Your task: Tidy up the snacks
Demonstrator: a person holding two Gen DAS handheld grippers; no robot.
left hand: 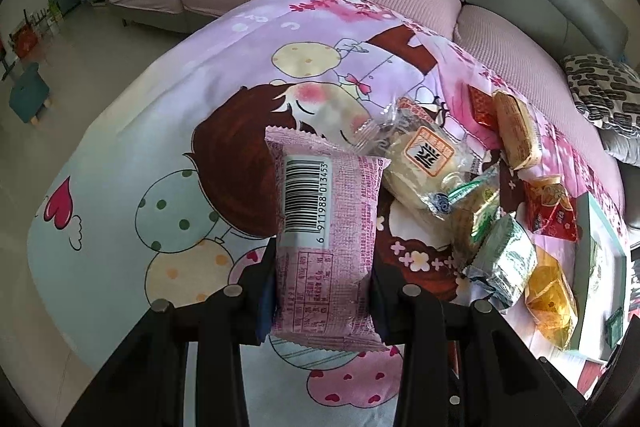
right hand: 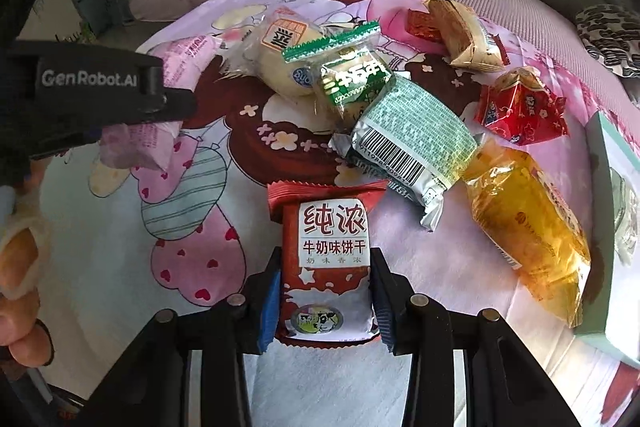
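Pink packet (left hand: 326,247) in left jaws; red packet (right hand: 326,267) in right.

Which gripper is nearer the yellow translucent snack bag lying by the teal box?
Right. The right gripper, shut on the red milk-biscuit packet, sits just left of the yellow translucent snack bag. The left gripper, holding the pink barcoded packet, is farther left.

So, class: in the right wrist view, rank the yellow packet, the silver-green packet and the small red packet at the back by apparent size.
1. yellow packet
2. silver-green packet, though it looks close to the yellow
3. small red packet, smallest, but also farthest from the camera
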